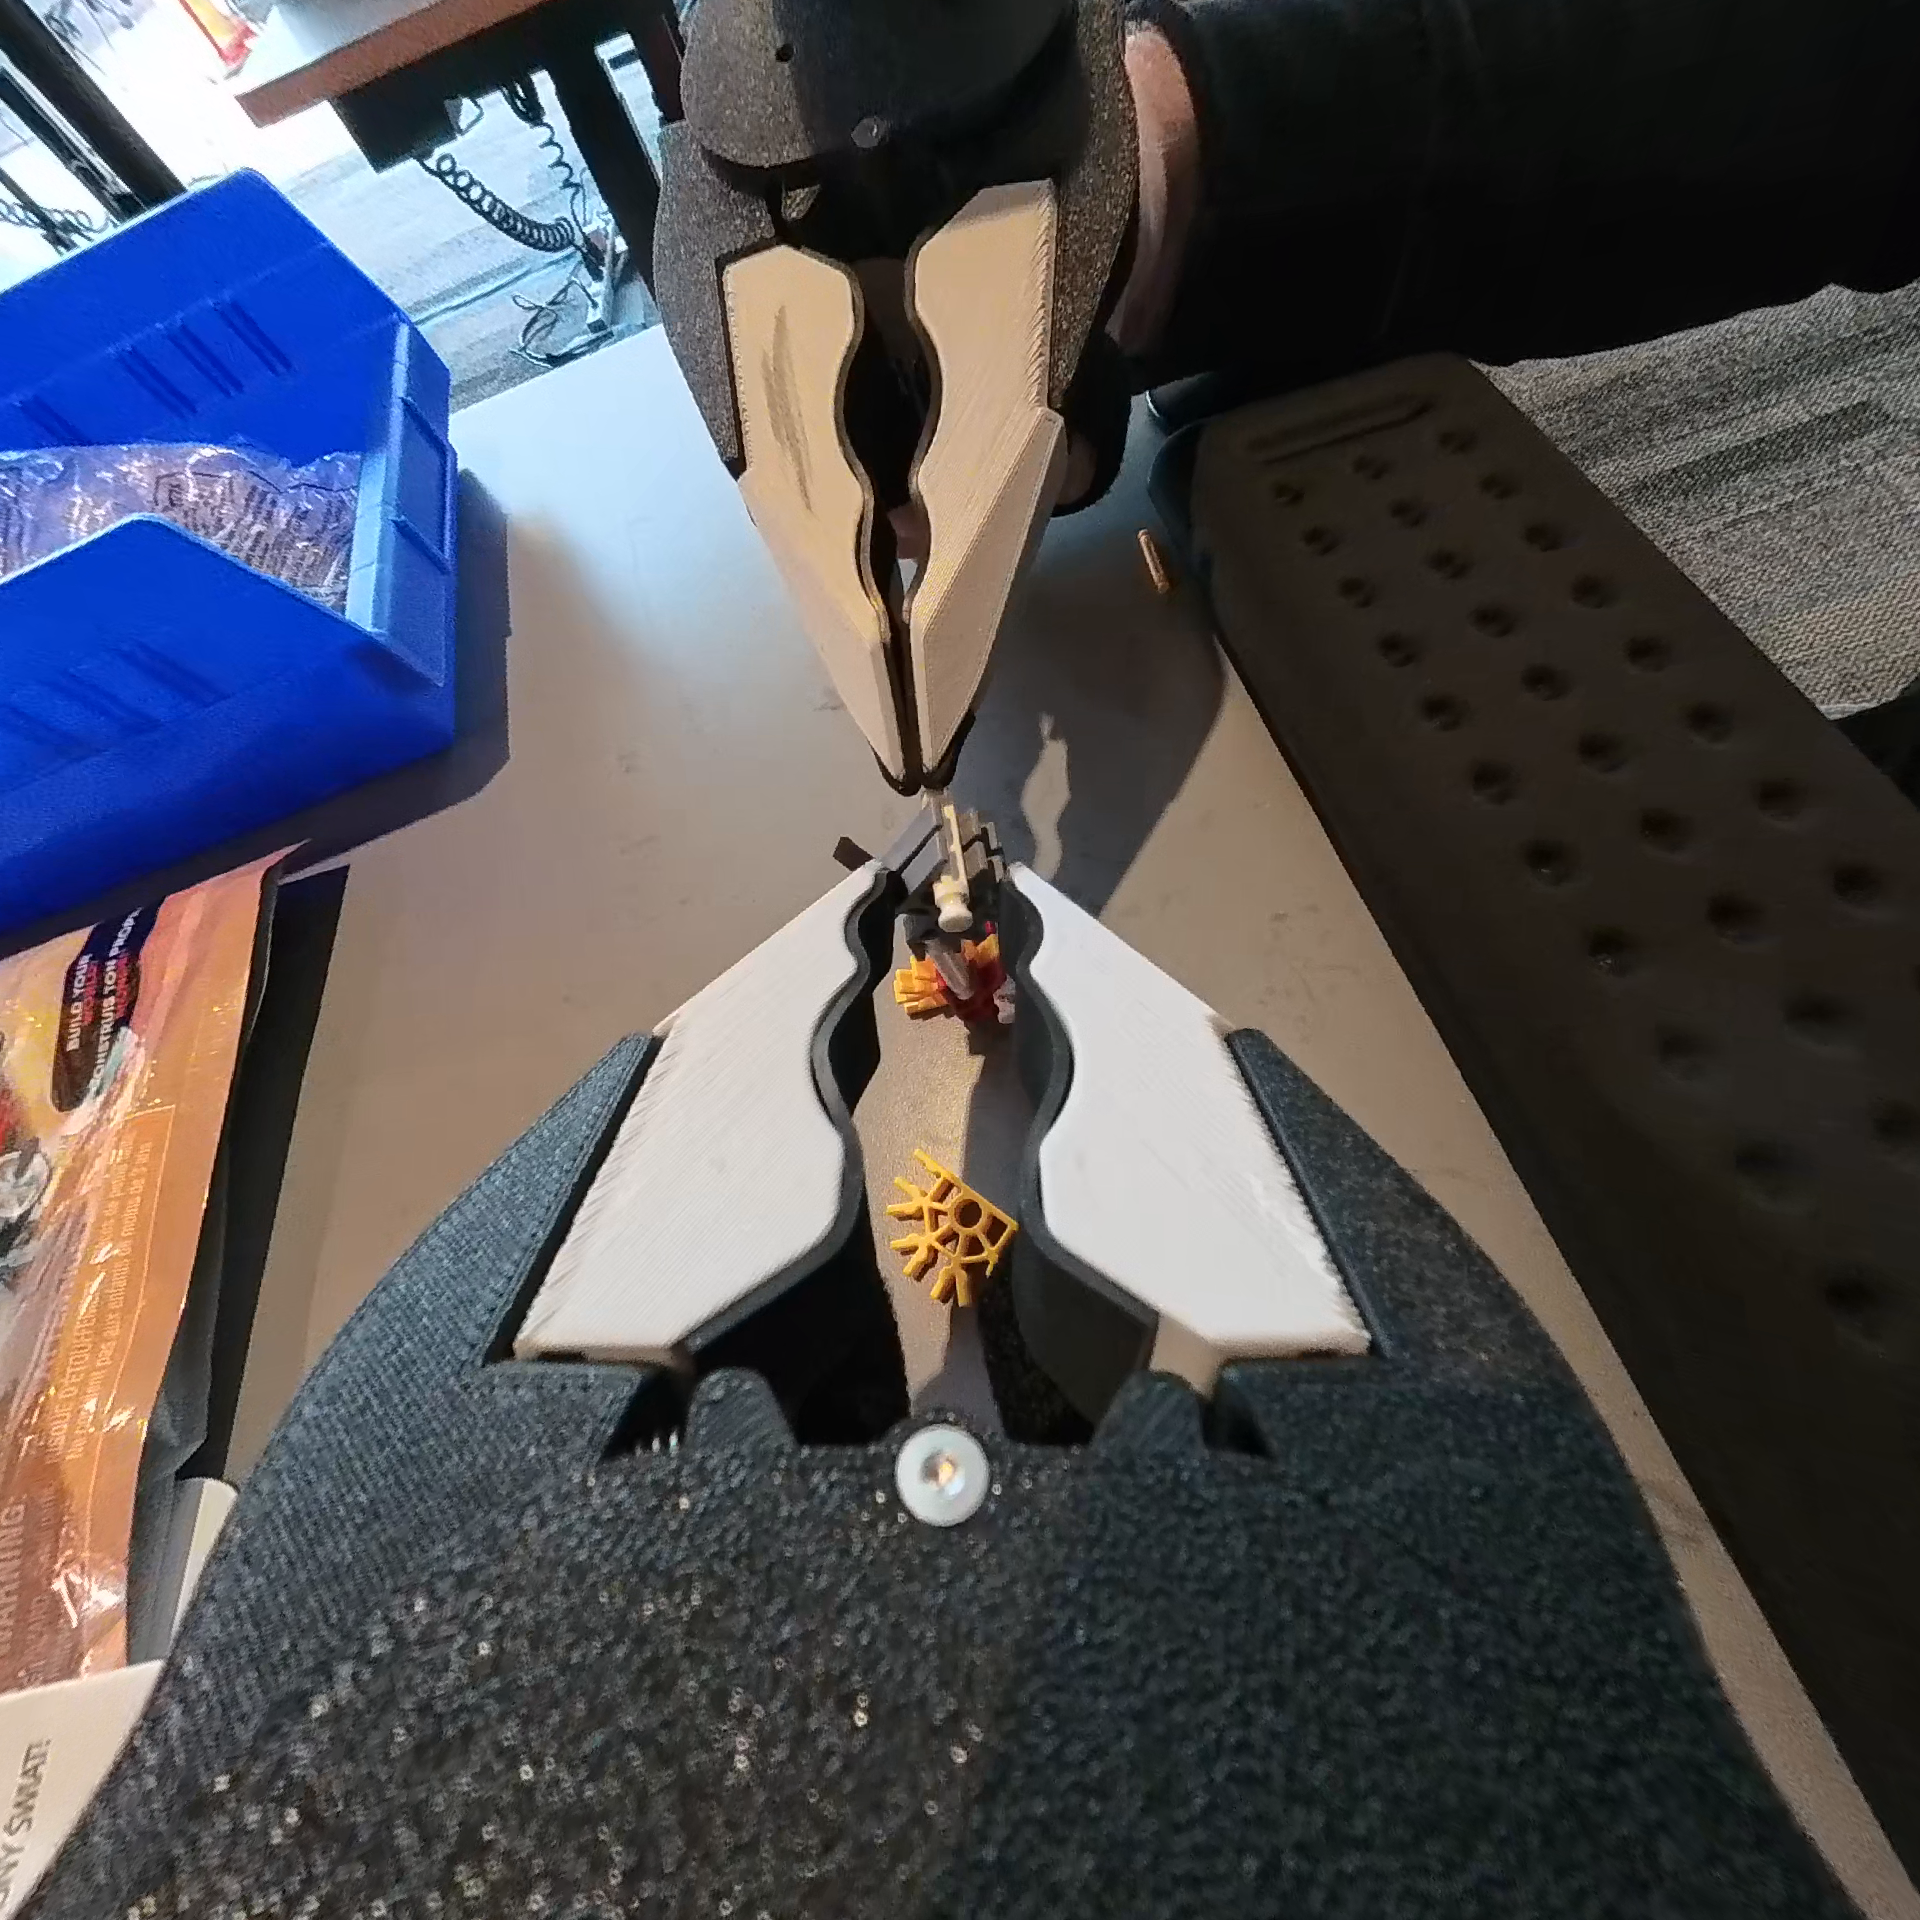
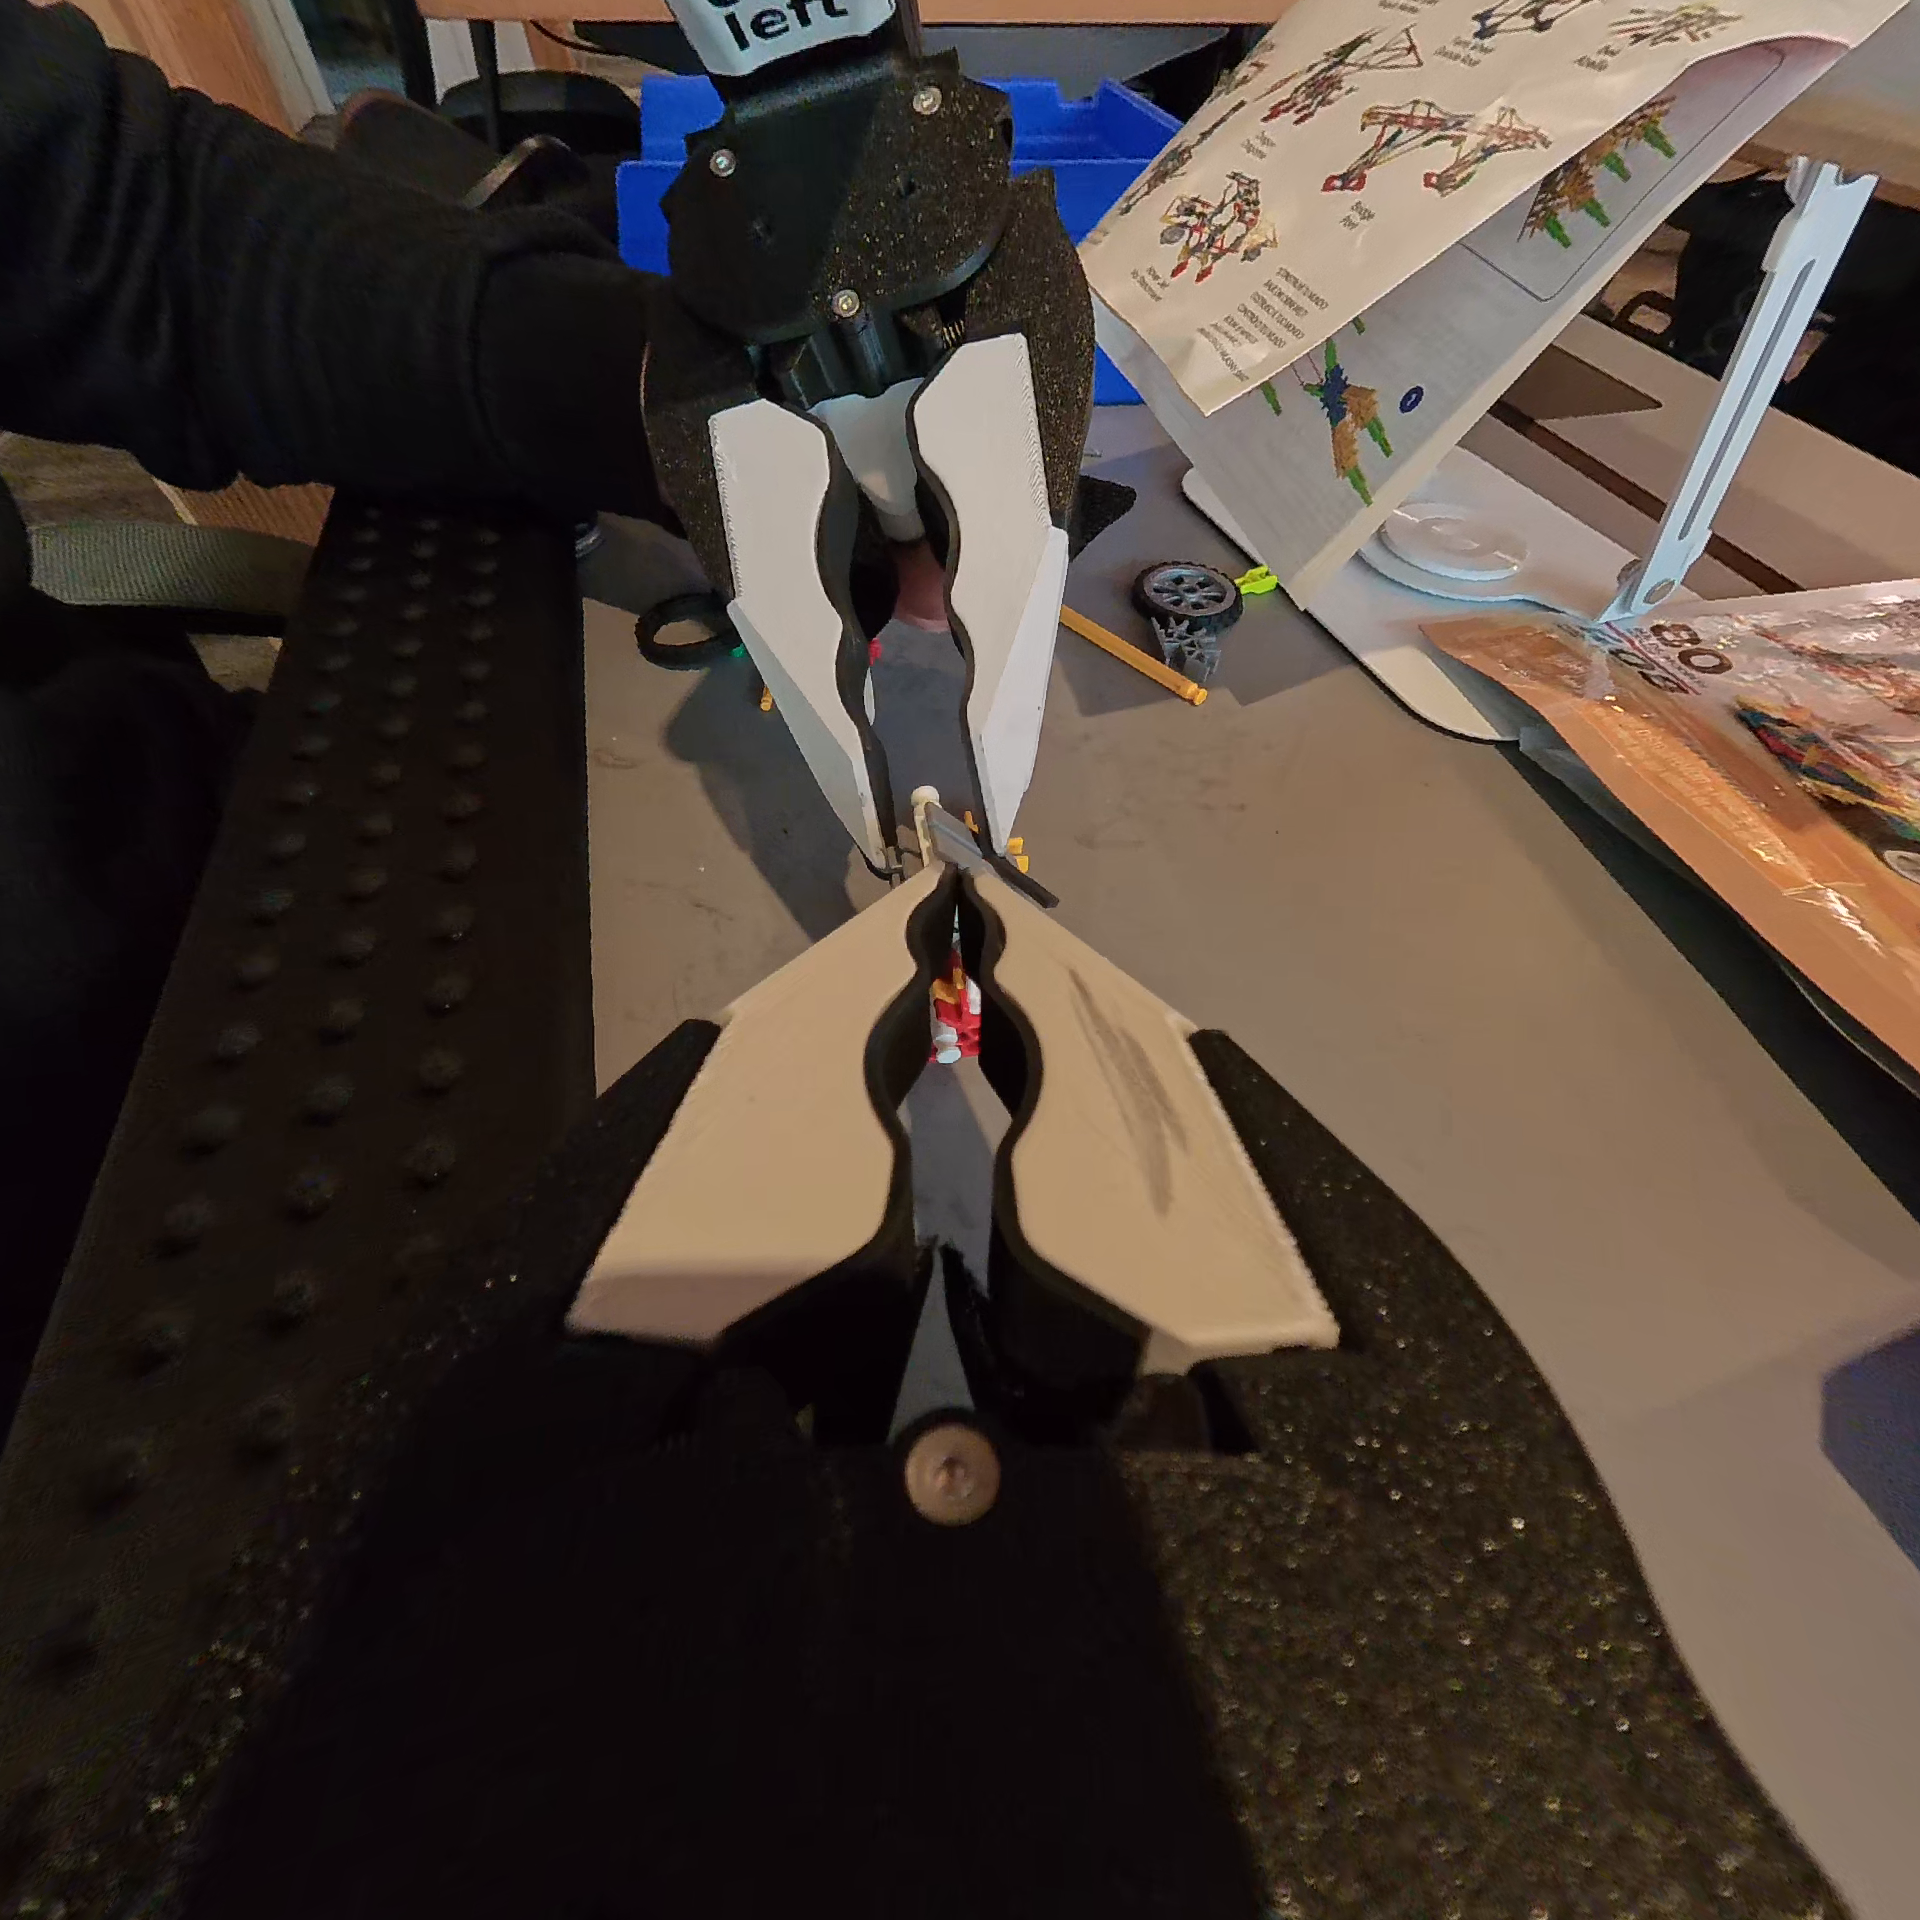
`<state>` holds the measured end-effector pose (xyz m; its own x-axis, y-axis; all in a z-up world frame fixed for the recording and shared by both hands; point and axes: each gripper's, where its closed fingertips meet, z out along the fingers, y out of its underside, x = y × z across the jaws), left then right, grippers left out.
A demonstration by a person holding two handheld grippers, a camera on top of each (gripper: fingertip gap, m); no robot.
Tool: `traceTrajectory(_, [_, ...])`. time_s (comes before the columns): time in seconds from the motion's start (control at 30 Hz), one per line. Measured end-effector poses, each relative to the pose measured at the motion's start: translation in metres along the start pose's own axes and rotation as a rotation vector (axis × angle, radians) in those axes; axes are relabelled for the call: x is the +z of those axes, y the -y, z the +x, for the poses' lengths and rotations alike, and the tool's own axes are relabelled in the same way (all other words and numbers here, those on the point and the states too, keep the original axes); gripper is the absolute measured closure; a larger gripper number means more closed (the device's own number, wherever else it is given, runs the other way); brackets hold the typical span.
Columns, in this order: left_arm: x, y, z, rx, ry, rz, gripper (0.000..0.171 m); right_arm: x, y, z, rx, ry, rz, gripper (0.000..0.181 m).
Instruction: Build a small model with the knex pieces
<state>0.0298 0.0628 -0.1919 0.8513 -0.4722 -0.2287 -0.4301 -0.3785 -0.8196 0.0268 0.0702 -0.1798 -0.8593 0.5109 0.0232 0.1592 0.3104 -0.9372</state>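
Partly hidden behind both sets of fingers, the small toy assembly (image 1: 951,894) of grey, white and red pieces is hard to make out. Left of it, the left gripper (image 1: 945,883) clamps narrowly around its body; its white rod (image 1: 948,831) points lengthwise into the right gripper (image 1: 920,784), pinched tight on the tip

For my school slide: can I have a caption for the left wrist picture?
Two grippers, left and right, pinch a small toy assembly above a yellow connector.
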Motion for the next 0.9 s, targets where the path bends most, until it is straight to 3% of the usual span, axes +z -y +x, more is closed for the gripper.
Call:
traceTrajectory(0.23, [0.001, 0.0, 0.0, 0.004, 0.003, -0.002, 0.154, -0.001, 0.003, -0.001, 0.015, 0.009, 0.026, 0.181])
traceTrajectory(0.4, [0.003, 0.002, 0.002, 0.015, 0.004, -0.007, 0.154, -0.006, 0.005, 0.001, 0.036, 0.011, 0.059, 0.17])
traceTrajectory(0.53, [0.0, 0.002, 0.0, 0.006, 0.02, -0.021, 0.141, -0.01, 0.002, 0.004, 0.054, 0.008, 0.072, 0.17])
traceTrajectory(0.63, [-0.009, 0.002, 0.004, 0.007, 0.013, -0.067, 0.13, -0.016, 0.006, 0.008, 0.079, 0.006, 0.11, 0.169])
traceTrajectory(0.9, [-0.044, -0.002, 0.021, 0.032, 0.074, -0.085, 0.124, -0.029, 0.007, 0.021, 0.147, -0.012, 0.18, 0.169])
